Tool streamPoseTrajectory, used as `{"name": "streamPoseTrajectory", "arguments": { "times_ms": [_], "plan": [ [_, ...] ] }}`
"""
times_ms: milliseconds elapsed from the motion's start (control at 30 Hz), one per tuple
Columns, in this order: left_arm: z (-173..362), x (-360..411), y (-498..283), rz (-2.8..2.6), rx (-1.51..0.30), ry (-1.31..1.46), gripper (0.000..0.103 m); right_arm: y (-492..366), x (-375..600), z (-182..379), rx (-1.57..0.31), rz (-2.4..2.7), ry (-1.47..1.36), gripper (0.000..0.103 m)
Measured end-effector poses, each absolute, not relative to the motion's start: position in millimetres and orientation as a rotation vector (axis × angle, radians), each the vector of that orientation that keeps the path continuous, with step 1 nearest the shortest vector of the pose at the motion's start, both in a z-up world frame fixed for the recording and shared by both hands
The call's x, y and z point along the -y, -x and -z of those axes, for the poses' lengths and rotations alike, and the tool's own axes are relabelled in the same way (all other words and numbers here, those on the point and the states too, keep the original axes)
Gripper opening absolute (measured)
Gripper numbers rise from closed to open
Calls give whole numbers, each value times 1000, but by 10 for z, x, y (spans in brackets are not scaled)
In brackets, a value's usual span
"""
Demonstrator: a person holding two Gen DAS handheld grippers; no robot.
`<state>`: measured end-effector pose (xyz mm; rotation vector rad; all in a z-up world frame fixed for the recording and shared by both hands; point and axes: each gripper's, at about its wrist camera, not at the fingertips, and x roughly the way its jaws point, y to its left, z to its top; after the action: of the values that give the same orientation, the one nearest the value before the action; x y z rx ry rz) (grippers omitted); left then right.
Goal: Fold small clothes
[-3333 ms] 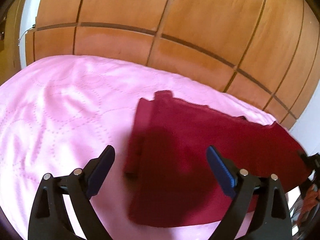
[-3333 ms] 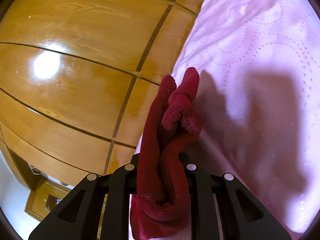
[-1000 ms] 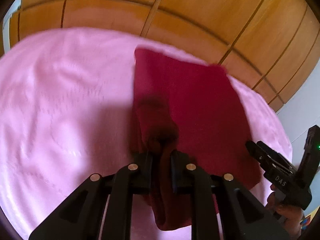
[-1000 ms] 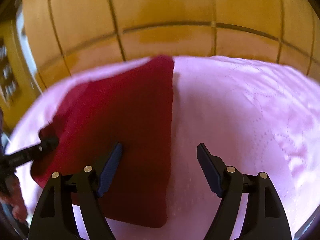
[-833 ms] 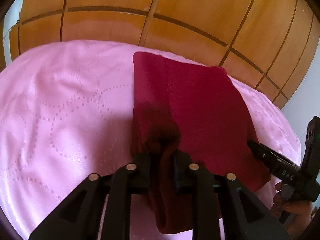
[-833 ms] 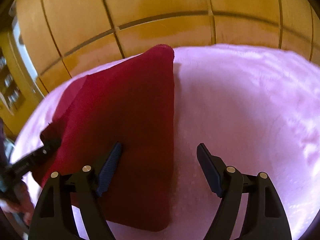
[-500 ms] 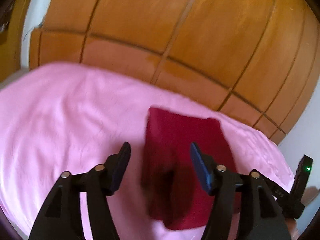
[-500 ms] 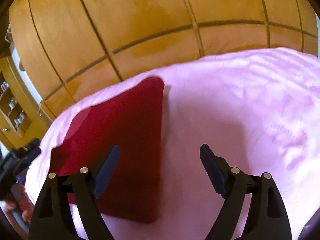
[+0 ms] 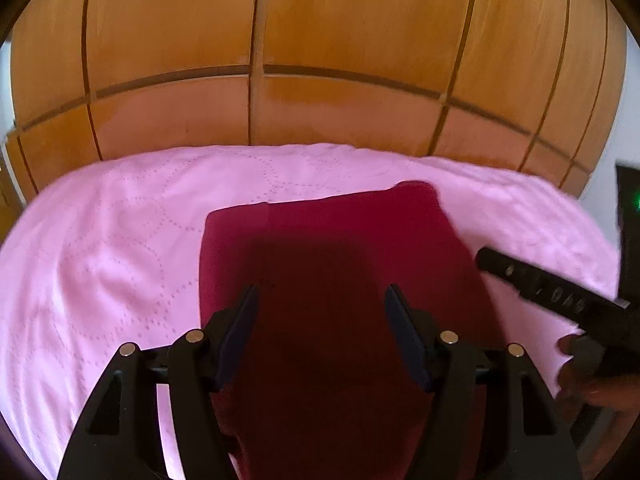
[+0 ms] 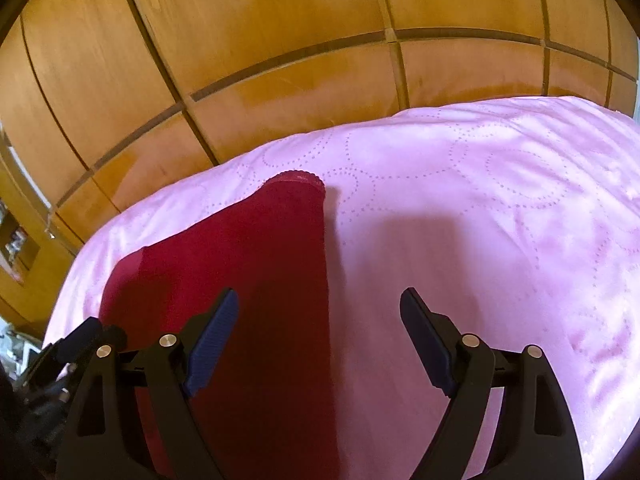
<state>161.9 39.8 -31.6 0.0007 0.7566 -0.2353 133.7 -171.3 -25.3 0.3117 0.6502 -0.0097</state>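
Observation:
A dark red garment (image 9: pixel 340 252) lies folded flat on the pink quilted bedspread (image 9: pixel 120 232). My left gripper (image 9: pixel 322 300) is open and empty, raised above the garment's near part. In the right wrist view the garment (image 10: pixel 256 248) lies left of centre, its scalloped far end towards the wooden wall. My right gripper (image 10: pixel 320 304) is open and empty, above the garment's right edge and the bedspread (image 10: pixel 480 208). The right gripper also shows at the right edge of the left wrist view (image 9: pixel 560 292). The left one shows at the lower left of the right wrist view (image 10: pixel 72 344).
A wooden panelled wall (image 9: pixel 320 60) rises behind the bed's far edge. A wooden shelf unit (image 10: pixel 16 248) stands at the far left in the right wrist view. Bare bedspread spreads left of the garment and to its right.
My left gripper let go of the garment's near edge, opened and lifted back. My right gripper, earlier shut on the garment, is open and raised. The garment now lies flat and folded.

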Motion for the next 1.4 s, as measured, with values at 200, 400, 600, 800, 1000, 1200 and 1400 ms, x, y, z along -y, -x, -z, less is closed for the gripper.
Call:
{"name": "streamPoseTrajectory", "arguments": {
  "times_ms": [200,400,600,800,1000,1200,1400],
  "plan": [
    [663,-452,-1702,191,-799,-31,67,-1625,1623,385,-717,87,-273,85],
    [780,-362,-1652,184,-743,-92,71,-1717,1645,610,-739,122,-279,86],
    [813,-407,-1726,215,-765,-50,73,-1711,1676,641,-729,115,-305,87],
    [816,-406,-1735,221,-763,-48,73,-1697,1668,643,-709,113,-304,87],
    [743,-430,-1703,248,-766,-29,82,-1672,1675,638,-696,109,-306,87],
    [596,-439,-1544,255,-721,-38,94,-1688,1724,627,-715,78,-334,89],
    [498,-596,-1485,244,-715,17,94,-1647,1832,606,-723,13,-394,89]
  ]
}}
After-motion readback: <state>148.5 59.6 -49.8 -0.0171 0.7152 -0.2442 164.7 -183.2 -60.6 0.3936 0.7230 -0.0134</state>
